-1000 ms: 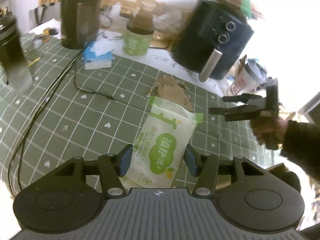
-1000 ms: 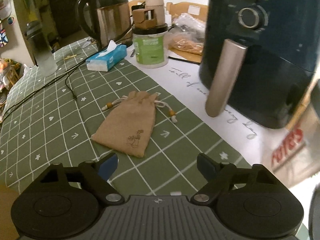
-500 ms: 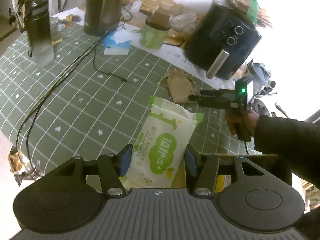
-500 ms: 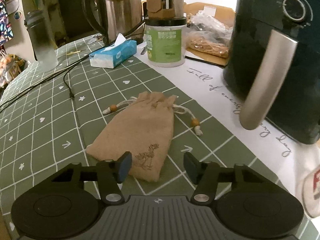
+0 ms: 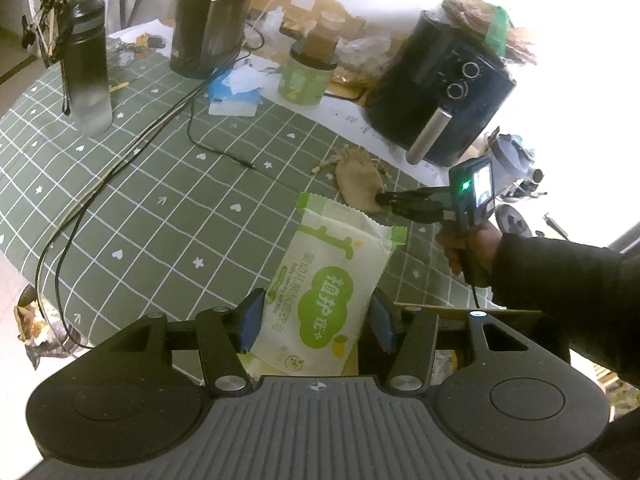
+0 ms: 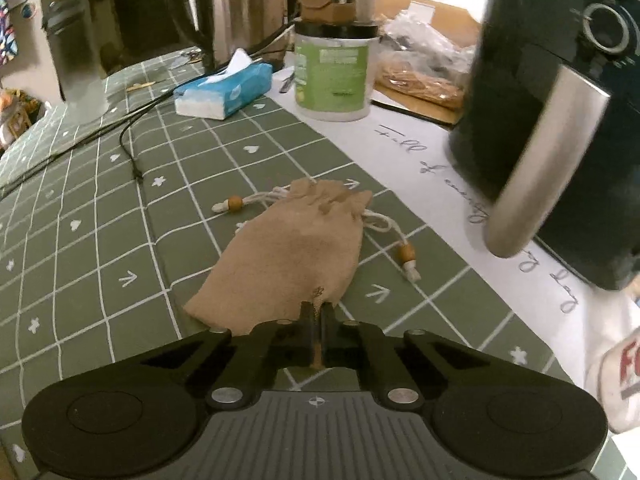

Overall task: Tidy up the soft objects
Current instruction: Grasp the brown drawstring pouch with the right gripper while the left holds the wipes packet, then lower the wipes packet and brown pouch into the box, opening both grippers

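Note:
A white and green wipes pack (image 5: 332,272) hangs above the green checked tablecloth (image 5: 160,208), and my left gripper (image 5: 316,316) is shut on its lower end between the blue pads. A tan drawstring pouch (image 6: 288,256) lies flat on the cloth in front of the air fryer. My right gripper (image 6: 317,312) is shut on the pouch's near edge, with cloth pinched between the closed fingers. In the left wrist view, the right gripper (image 5: 384,200) reaches the pouch (image 5: 358,182) from the right, held by a hand in a dark sleeve.
A dark air fryer (image 6: 560,120) stands close on the right of the pouch. Behind are a green-label jar (image 6: 332,76), a blue tissue box (image 6: 224,92), a kettle (image 5: 208,20) and a bottle (image 5: 86,64). A black cable (image 5: 120,168) crosses the cloth. A paper cup (image 6: 624,376) sits near right.
My right gripper came down to the pouch and its jaws closed from wide open onto the near edge. My left gripper drew back and slightly up with the wipes pack still in it.

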Motion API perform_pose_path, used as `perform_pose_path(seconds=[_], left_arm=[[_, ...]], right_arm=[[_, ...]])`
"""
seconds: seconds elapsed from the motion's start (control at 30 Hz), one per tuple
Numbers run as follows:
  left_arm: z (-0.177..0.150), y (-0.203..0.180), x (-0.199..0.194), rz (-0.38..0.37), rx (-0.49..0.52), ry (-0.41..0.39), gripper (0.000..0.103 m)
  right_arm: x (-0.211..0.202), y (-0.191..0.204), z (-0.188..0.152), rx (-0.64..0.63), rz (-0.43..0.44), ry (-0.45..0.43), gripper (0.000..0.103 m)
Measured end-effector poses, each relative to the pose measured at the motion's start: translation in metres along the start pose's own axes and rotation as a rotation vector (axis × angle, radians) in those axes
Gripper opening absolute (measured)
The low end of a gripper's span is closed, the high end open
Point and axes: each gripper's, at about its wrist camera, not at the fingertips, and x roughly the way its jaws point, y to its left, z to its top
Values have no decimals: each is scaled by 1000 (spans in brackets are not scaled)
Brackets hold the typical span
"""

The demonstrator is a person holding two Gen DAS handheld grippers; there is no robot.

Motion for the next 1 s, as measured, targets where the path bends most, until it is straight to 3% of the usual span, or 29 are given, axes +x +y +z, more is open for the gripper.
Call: perform_pose_path(seconds=[0.4,1.0], left_arm=[[7,-10,-2,-52,56,-15,54],[9,-25,-12,-107,183,-23,54]], right_arm=[[-68,-35,12,59,8,-6,4],[-204,-25,7,120,-21,-140,4]])
